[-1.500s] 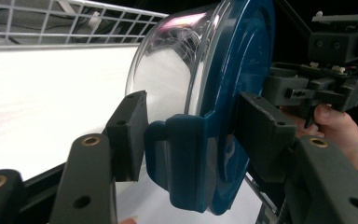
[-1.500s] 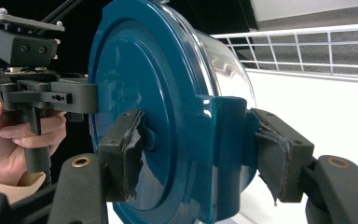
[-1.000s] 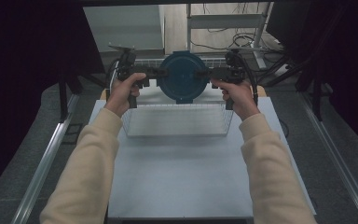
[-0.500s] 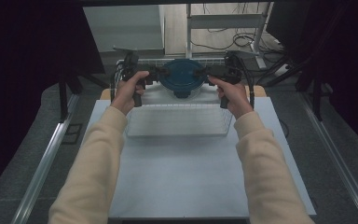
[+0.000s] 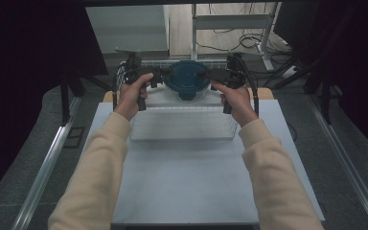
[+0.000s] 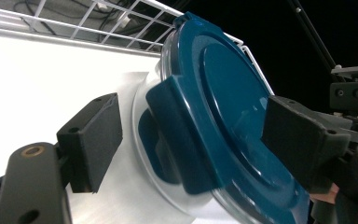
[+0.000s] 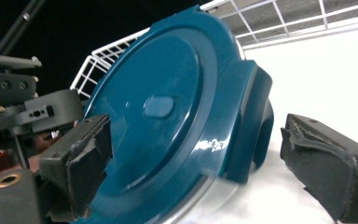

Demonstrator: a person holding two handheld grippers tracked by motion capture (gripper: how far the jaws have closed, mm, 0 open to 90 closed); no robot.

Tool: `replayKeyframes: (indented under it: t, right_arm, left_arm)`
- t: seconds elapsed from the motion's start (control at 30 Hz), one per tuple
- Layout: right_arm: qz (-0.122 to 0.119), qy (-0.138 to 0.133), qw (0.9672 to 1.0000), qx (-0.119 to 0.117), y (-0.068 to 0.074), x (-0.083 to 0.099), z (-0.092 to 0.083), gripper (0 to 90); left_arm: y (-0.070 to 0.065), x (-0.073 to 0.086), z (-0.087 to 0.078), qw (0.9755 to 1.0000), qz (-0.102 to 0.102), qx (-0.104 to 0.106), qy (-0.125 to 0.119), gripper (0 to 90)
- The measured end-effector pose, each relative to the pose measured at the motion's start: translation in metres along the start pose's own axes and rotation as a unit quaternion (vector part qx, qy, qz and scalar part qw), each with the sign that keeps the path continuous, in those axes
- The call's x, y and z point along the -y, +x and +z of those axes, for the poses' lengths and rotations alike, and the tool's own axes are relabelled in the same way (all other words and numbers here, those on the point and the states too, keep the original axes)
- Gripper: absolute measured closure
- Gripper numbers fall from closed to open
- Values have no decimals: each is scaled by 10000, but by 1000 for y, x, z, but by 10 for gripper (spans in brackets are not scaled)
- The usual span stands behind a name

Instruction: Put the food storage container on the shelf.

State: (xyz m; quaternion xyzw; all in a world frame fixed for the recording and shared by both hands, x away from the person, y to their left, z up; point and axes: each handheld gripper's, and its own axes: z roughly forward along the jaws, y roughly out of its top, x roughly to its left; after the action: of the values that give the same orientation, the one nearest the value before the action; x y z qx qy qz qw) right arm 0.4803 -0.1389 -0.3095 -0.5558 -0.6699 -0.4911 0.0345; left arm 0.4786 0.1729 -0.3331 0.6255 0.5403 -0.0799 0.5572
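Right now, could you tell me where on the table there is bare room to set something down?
The widest free patch is the near half of the white table top, between the two sleeves and in front of the clear tray. Narrow bare strips run left and right of that tray. The far end is crowded: the blue-lidded container, wire rack, left gripper and right gripper.

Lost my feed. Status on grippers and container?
Left gripper, right gripper: jaws just opened, flanking side latches. Clear round container with blue lid sits in white wire basket. Nothing obstructing.

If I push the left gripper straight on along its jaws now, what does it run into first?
Most likely the blue lid's side clip on the clear container: it sits between the left gripper's open jaws. Depth is hard to judge, but nothing nearer shows.
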Motion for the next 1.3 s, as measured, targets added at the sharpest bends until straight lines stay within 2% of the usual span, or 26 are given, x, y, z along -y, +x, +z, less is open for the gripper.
replayKeyframes:
  t: [0.1, 0.2, 0.33, 0.47, 0.57, 0.67, 0.77, 0.9, 0.97, 1.03, 1.13, 1.17, 1.23, 1.3]
  right_arm:
    - [-180, 22, 9998, 88, 6, 3, -8, 73]
    - [-473, -63, 9987, 200, 12, 6, -19, 73]
    - [-778, -212, 9967, 111, 17, 13, -35, 73]
    - [-1321, -257, 9908, 162, 21, 21, -50, 85]
    - [-1649, -354, 9856, 72, 23, 32, -61, 89]
    - [-1803, -413, 9828, -8, 20, 45, -71, 90]
    - [-2048, -550, 9772, 77, 14, 61, -82, 100]
    - [-2317, -667, 9705, 79, 5, 86, -98, 113]
    - [-2427, -714, 9675, 74, -2, 103, -107, 124]
    - [-2563, -726, 9637, 164, -10, 121, -113, 131]
    - [-2741, -759, 9583, 270, -22, 146, -119, 161]
    - [-2773, -787, 9571, 285, -26, 154, -121, 169]
    - [-2806, -754, 9565, 276, -35, 170, -121, 174]
    - [-2769, -634, 9584, 269, -43, 184, -119, 175]
  left_arm:
    - [-3, 4, -10, 9998, 140, -27, -101, 189]
    - [-8, 8, -20, 9993, 339, -124, -136, 187]
    - [-15, 17, -34, 9984, 533, -118, -149, 187]
    - [-25, 31, -48, 9962, 840, -94, -197, 187]
    - [-32, 46, -60, 9935, 1119, -24, -220, 185]
    - [-40, 64, -69, 9883, 1507, -112, -188, 187]
    - [-43, 84, -79, 9847, 1726, -134, -182, 187]
    - [-38, 115, -92, 9840, 1765, -206, -150, 188]
    - [-34, 132, -97, 9820, 1849, -366, -148, 191]
    - [-31, 150, -101, 9798, 1925, -531, -116, 192]
    - [-26, 176, -105, 9746, 2088, -800, -148, 192]
    - [-23, 185, -106, 9731, 2123, -884, -142, 192]
    - [-17, 200, -106, 9720, 2135, -981, -31, 191]
    - [-9, 215, -106, 9713, 2111, -1098, 9, 191]
